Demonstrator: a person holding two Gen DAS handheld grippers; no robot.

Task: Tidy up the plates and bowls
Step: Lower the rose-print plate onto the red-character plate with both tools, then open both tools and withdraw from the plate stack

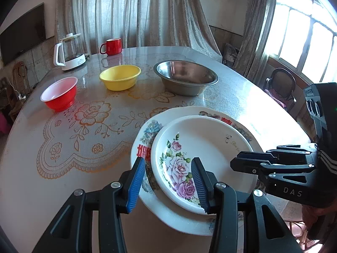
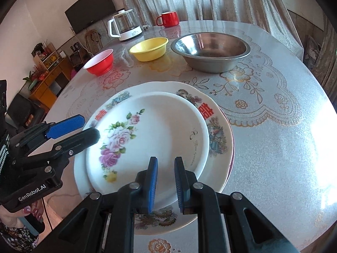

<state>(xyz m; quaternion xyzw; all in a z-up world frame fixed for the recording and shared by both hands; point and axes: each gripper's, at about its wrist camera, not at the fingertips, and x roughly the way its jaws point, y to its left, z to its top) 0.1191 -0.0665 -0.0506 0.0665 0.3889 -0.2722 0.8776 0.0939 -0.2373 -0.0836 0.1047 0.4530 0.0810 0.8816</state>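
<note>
- Left wrist view: sheer pleated curtains (image 1: 134, 10) hang behind a round, glossy, speckled worktop (image 1: 63, 189) with a gold lace-pattern mat.
- A smooth rose-printed plate (image 1: 202, 158) sits nested on a larger scallop-edged plate (image 1: 189, 110) at the near edge.
- The left gripper (image 1: 168, 183) is open wide, its ribbed blue pads straddling the rose plate's rim.
- Right wrist view: a red plastic bowl (image 2: 99, 62), a yellow bowl (image 2: 149, 49) and a steel basin (image 2: 210, 50) stand in a row beyond the plates.
- The right gripper (image 2: 165, 185) gapes narrowly above the rose plate's near rim.
</note>
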